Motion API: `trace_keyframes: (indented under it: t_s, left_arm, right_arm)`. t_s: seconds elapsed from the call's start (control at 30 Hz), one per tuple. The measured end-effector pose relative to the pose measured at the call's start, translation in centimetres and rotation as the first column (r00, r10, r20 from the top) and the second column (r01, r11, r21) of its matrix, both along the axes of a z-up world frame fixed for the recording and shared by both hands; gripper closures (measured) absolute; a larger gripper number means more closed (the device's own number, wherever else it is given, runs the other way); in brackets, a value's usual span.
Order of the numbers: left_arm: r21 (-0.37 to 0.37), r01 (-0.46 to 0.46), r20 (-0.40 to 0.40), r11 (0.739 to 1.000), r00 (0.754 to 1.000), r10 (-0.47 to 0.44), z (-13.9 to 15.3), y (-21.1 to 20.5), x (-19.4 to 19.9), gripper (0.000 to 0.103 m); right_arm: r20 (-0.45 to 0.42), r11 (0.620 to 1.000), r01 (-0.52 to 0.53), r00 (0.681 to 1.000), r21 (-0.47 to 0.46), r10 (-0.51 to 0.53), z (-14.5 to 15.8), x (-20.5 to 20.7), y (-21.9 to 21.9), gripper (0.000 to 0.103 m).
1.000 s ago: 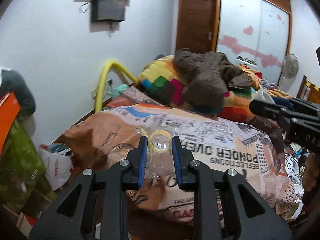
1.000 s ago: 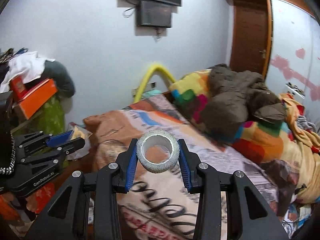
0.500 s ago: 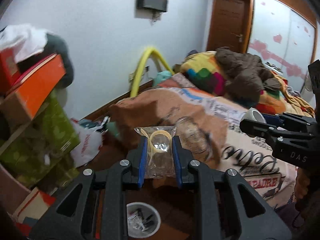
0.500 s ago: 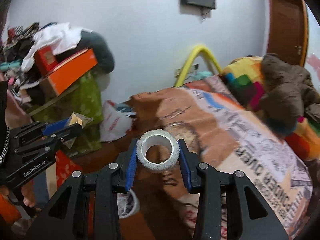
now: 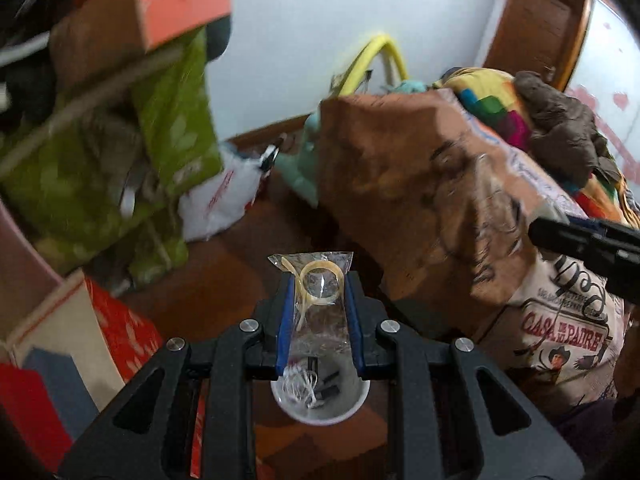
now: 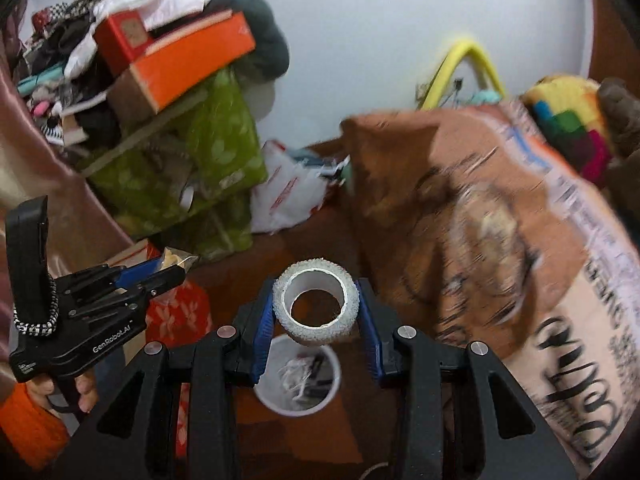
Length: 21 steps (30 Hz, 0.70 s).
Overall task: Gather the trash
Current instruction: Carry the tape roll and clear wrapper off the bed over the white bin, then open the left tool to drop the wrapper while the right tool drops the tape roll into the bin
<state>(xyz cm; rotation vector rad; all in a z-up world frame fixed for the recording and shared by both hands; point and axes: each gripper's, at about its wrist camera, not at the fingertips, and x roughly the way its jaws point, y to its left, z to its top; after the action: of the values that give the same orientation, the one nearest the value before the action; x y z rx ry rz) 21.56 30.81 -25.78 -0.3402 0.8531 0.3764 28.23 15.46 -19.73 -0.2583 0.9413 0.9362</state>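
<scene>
My left gripper (image 5: 319,292) is shut on a clear plastic bag (image 5: 320,300) with a yellow ring inside. It hangs above a white bin (image 5: 320,400) on the floor that holds scraps. My right gripper (image 6: 316,304) is shut on a white tape roll (image 6: 316,300), held above the same white bin (image 6: 298,380). The left gripper also shows in the right wrist view (image 6: 176,266) at the left, with the bag's tip between its jaws. The right gripper's dark tip shows in the left wrist view (image 5: 560,236) at the right edge.
A bed with an orange printed sheet (image 6: 500,220) fills the right. Green bags (image 6: 208,160), an orange box (image 6: 188,64) and piled clothes stand at the left. A white plastic bag (image 6: 288,196) lies by the wall. Red patterned boxes (image 5: 116,328) sit near the bin.
Both grippers have swung left and tilted down from the bed toward the floor. The white bin has come into view under both. Each still holds its item.
</scene>
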Motion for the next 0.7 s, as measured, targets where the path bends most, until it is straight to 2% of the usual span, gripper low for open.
trace_keyframes:
  t_s: [0.2,0.37,0.5,0.63,0.67,0.7]
  left_arm:
    - [-0.094,-0.048,-0.069,0.994,0.997,0.042,-5.2,1.0,-1.8,0.079]
    - [-0.148,-0.068,-0.128,0.987,0.991,0.049,-8.6,1.0,-2.5,0.079]
    - [-0.161,-0.070,-0.163,0.985,0.986,0.043,-10.5,0.8,-2.9,0.079]
    - [-0.177,-0.074,-0.182,0.982,0.982,0.041,-11.5,0.5,-2.8,0.079]
    - [-0.179,-0.073,-0.184,0.981,0.982,0.040,-11.6,0.5,-2.7,0.079]
    - [-0.184,-0.072,-0.185,0.980,0.982,0.037,-11.8,0.4,-2.6,0.079]
  right_arm:
    - [-0.136,0.995,-0.050,0.990,-0.085,0.039,-6.5,-1.4,2.4,0.068]
    - [-0.229,0.986,-0.100,0.971,-0.133,0.067,-10.2,-2.3,3.8,0.068]
    - [-0.285,0.982,-0.122,0.955,-0.141,0.077,-11.6,-2.3,4.8,0.067]
    - [-0.287,0.984,-0.124,0.954,-0.127,0.083,-11.4,-2.2,4.9,0.067]
    - [-0.292,0.982,-0.131,0.952,-0.133,0.087,-11.4,-2.2,5.0,0.066]
    - [-0.297,0.981,-0.135,0.951,-0.138,0.088,-11.6,-2.2,5.2,0.061]
